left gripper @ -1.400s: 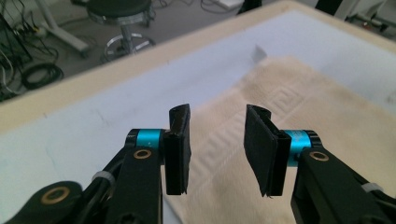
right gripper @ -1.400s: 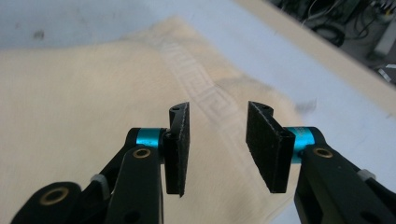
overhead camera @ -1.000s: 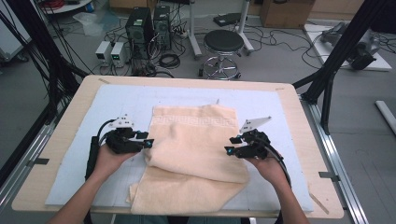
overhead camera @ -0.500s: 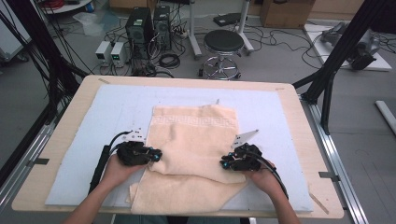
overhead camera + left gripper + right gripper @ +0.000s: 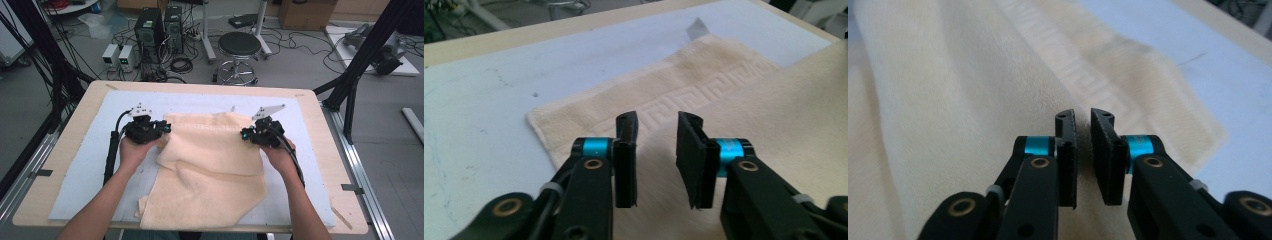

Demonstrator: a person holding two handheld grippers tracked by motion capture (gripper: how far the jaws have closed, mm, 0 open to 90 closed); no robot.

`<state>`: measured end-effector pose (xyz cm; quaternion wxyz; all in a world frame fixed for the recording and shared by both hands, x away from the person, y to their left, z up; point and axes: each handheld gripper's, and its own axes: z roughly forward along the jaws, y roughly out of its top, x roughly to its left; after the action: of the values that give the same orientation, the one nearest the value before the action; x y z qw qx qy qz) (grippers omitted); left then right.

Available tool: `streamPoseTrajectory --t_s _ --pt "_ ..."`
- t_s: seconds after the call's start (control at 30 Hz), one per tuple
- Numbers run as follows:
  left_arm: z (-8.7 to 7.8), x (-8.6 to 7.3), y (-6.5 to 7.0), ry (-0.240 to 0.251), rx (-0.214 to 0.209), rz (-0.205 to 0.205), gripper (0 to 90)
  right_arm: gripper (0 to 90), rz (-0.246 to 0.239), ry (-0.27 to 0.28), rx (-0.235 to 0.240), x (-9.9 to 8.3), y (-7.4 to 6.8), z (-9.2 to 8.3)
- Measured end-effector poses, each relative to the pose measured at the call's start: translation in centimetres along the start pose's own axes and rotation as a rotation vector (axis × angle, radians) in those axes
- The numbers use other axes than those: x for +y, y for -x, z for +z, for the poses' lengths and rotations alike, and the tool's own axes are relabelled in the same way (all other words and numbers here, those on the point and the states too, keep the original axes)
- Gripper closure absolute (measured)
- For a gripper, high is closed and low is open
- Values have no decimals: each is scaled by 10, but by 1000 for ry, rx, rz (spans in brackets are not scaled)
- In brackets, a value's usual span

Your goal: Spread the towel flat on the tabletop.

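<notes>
A cream towel (image 5: pixel 210 170) lies on the pale mat (image 5: pixel 80 165), its upper layer folded over toward the far side. My left gripper (image 5: pixel 164 128) sits at the fold's left end and my right gripper (image 5: pixel 245 134) at its right end. In the left gripper view the jaws (image 5: pixel 657 120) have just been opening and stand apart above the towel (image 5: pixel 724 80), nothing between the pads. In the right gripper view the jaws (image 5: pixel 1082 114) have also been opening. They show a narrow empty gap over the towel (image 5: pixel 963 90), near its patterned border.
The mat covers a wooden table (image 5: pixel 200 87). Bare mat lies to the left and right of the towel. Behind the table stand a black stool (image 5: pixel 239 45), computer towers (image 5: pixel 150 25) with cables, and black frame posts (image 5: pixel 360 65) at both sides.
Both hands moved from the towel's near part toward the far side, drawing its upper layer along. Both pairs of jaws went from closed on the cloth to parted.
</notes>
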<state>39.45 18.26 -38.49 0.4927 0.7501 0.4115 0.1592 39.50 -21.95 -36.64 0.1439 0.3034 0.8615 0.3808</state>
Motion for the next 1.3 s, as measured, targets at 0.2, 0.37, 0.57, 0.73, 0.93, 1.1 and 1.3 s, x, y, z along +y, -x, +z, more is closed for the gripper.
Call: streamPoseTrajectory --t_s 0.2,0.37,0.57,0.73,0.93,1.1,1.3 --pt "-26 -16 5 -58 -70 103 611 667 -49 -19 8 -12 -7 -9" --pt "-51 -48 11 -100 -128 126 612 613 -51 4 89 -38 -31 -25" --pt "-70 -78 39 -128 -263 183 578 598 -118 3 164 -70 -69 -37" --pt "-65 -90 63 -201 -384 250 538 546 -154 -44 229 -93 -89 -40" --pt "-51 -104 75 -318 -458 294 745 582 -214 -108 294 -113 -103 -28" --pt "-53 -98 78 -293 -418 312 864 851 -177 -101 347 -106 -96 -23" --pt "-59 -75 60 -153 -371 209 868 848 -216 -13 281 -63 -87 -36"
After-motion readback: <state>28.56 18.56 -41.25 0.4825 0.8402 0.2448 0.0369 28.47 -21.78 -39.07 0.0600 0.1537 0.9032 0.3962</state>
